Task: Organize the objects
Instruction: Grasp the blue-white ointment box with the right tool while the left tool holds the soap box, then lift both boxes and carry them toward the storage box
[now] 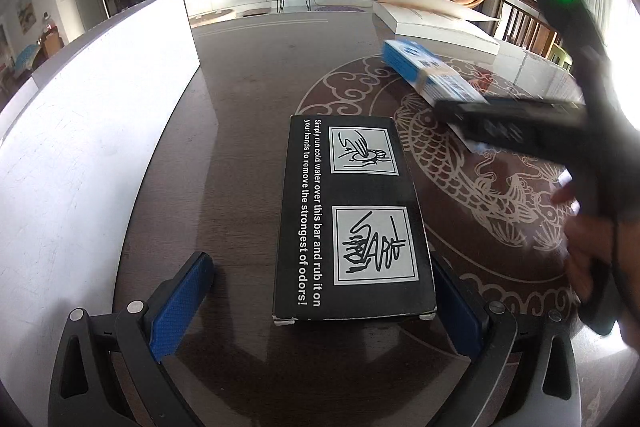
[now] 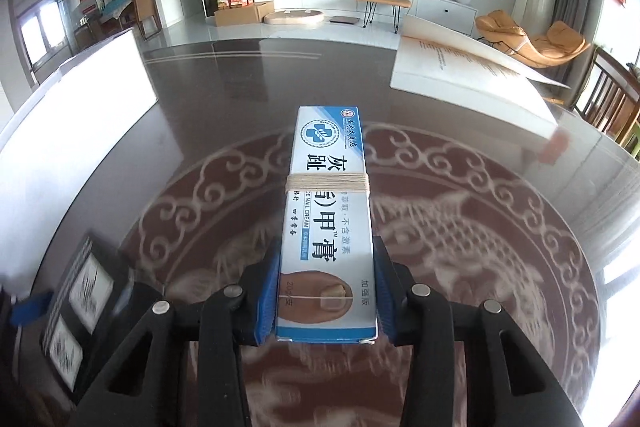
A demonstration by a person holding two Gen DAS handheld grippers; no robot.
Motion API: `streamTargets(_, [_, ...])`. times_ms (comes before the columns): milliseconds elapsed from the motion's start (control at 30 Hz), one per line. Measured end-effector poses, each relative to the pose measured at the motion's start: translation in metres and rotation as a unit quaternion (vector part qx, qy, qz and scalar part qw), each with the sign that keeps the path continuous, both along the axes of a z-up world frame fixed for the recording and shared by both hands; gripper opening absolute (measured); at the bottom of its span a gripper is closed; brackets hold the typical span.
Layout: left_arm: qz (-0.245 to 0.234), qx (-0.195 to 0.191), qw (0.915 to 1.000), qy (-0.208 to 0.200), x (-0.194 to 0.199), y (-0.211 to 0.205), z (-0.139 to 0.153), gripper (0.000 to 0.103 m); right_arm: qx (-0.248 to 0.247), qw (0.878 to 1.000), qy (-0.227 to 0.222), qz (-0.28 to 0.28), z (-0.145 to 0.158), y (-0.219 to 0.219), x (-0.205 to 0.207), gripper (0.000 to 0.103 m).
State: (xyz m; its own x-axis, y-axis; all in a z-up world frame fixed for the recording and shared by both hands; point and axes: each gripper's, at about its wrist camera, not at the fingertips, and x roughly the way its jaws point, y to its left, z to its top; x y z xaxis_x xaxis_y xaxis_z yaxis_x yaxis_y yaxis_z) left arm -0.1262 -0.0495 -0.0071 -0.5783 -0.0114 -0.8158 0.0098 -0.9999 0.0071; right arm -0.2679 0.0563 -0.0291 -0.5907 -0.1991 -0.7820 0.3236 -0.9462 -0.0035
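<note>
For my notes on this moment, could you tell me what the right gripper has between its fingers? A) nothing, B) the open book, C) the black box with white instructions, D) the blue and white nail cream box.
D: in the right wrist view the right gripper has its blue pads against both sides of the nail cream box, while the black box lies on the table between the left gripper's open fingers.

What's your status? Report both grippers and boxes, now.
Right gripper shut on blue-white cream box. Left gripper open around black box on table. Nothing in the way.
</note>
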Motion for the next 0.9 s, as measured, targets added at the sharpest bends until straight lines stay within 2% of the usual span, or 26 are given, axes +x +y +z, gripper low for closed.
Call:
streamTargets(200, [0.000,0.000,1.0000,0.000,0.000,0.000,0.000,0.103,0.001,1.000,0.001,-0.018,0.005,0.038,0.075,0.042])
streamTargets(433, [0.000,0.000,1.0000,0.000,-0.001,0.000,0.000,0.103,0.005,0.999,0.003,-0.046,0.006,0.068,0.182,0.042])
streamTargets(600, [0.000,0.000,1.0000,0.000,0.000,0.000,0.000,0.103,-0.003,0.999,0.006,-0.043,0.006,0.074,0.217,0.043])
streamTargets(633, [0.000,0.001,1.0000,0.000,0.000,0.000,0.000,0.103,-0.007,0.999,0.004,-0.042,0.006,0.075,0.218,0.050])
streamTargets(667, [-0.001,0.004,1.0000,0.000,0.000,0.000,0.000,0.103,-0.011,0.999,-0.006,-0.040,0.007,0.078,0.217,0.069])
streamTargets(733, [-0.018,0.006,0.9998,-0.009,-0.002,-0.001,0.000,0.103,-0.012,0.999,-0.034,-0.040,0.006,0.080,0.214,0.095])
streamTargets(800, [-0.043,0.005,0.9986,-0.029,-0.006,-0.002,0.001,0.103,-0.012,0.998,-0.053,-0.035,0.005,0.081,0.209,0.096])
streamTargets(900, [-0.047,0.001,0.9969,-0.063,-0.017,0.000,0.002,0.103,-0.014,0.996,-0.078,-0.037,0.008,0.081,0.195,0.096])
